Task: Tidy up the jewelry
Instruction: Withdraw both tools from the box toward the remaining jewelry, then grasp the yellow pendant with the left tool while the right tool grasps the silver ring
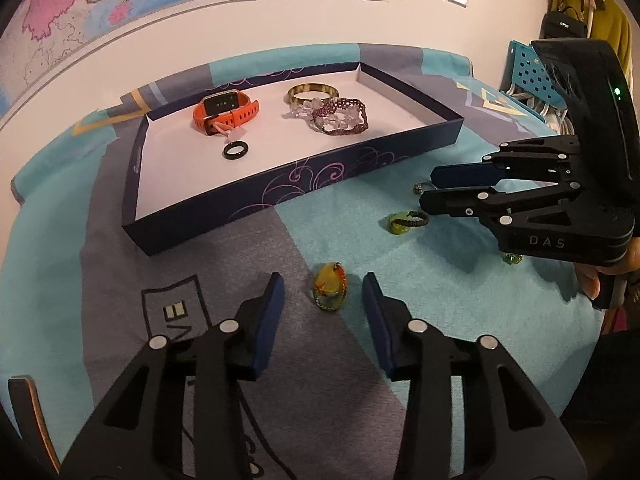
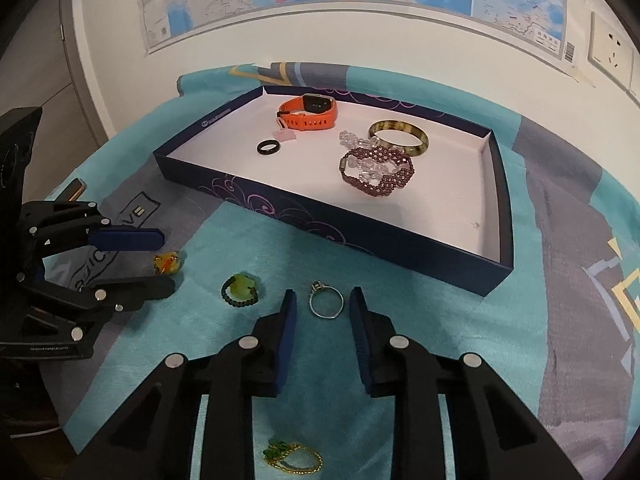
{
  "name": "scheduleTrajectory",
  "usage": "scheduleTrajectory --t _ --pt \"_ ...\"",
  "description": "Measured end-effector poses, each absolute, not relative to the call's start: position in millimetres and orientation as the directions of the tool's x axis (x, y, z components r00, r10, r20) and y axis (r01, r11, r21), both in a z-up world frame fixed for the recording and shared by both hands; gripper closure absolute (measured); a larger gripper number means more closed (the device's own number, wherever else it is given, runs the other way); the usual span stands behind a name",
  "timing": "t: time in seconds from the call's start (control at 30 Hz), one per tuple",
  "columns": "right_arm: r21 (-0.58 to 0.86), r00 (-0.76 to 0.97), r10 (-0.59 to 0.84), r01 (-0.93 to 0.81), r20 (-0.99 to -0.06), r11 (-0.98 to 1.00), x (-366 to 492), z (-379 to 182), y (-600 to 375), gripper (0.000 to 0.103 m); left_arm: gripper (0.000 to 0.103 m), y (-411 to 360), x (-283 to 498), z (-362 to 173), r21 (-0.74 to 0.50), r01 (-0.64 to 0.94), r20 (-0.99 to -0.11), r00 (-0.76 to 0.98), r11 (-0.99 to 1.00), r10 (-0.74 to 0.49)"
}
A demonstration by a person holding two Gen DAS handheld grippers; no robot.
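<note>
A dark blue box lid [image 1: 224, 216] [image 2: 280, 204] with a white floor holds an orange watch [image 1: 226, 110] [image 2: 310, 114], a black ring [image 1: 236, 149] [image 2: 267, 147], an amber bangle [image 1: 313, 92] [image 2: 399, 137] and beaded bracelets [image 1: 340, 116] [image 2: 376, 172]. My left gripper [image 1: 324, 292] [image 2: 166, 260] is open around a yellow amber ring [image 1: 330, 286] [image 2: 167, 263] on the cloth. My right gripper [image 2: 323, 306] [image 1: 426, 192] is open around a silver ring [image 2: 327, 300] [image 1: 419, 188]. A green stone ring with a dark band [image 1: 406, 222] [image 2: 240, 289] lies between the two grippers.
A teal and grey cloth [image 1: 360, 380] [image 2: 460, 340] covers the table. A green and gold piece [image 2: 292, 456] [image 1: 512, 258] lies under my right gripper. A wall with maps and sockets stands behind. A blue perforated crate [image 1: 528, 70] stands at the far right.
</note>
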State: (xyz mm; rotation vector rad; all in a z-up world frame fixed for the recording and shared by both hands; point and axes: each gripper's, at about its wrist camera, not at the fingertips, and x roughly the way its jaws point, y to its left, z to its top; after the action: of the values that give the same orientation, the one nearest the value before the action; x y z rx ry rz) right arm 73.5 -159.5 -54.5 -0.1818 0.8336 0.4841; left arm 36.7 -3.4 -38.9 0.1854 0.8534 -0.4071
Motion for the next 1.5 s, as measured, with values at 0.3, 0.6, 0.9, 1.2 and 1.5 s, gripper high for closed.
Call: scheduleTrajectory --t 0.3,0.6,0.9,1.2,1.5 --pt "0.053 0.565 0.355 -0.481 -0.745 0.875 75 -54 -160 0.087 0.085 -4 38 -39 -0.004 0.412 -0.766 0.585 0.911 -0.268" --pt "0.097 0.569 0.376 -0.459 -0.731 0.883 75 -52 -167 0.087 0.086 -3 37 -37 -0.014 0.402 -0.761 0.59 0.915 -0.271" --pt "0.133 0.575 0.397 -0.445 -0.716 0.885 72 -48 -176 0.087 0.086 -2 36 -34 -0.016 0.388 -0.755 0.599 0.921 -0.265" --pt "0.151 0.581 0.407 -0.439 -0.705 0.886 71 -45 -180 0.087 0.086 -2 35 -31 -0.02 0.386 -0.749 0.605 0.922 -0.269" --pt "0.158 0.582 0.413 -0.438 -0.7 0.885 71 -43 -180 0.087 0.086 -1 34 -29 -0.027 0.38 -0.743 0.611 0.925 -0.273"
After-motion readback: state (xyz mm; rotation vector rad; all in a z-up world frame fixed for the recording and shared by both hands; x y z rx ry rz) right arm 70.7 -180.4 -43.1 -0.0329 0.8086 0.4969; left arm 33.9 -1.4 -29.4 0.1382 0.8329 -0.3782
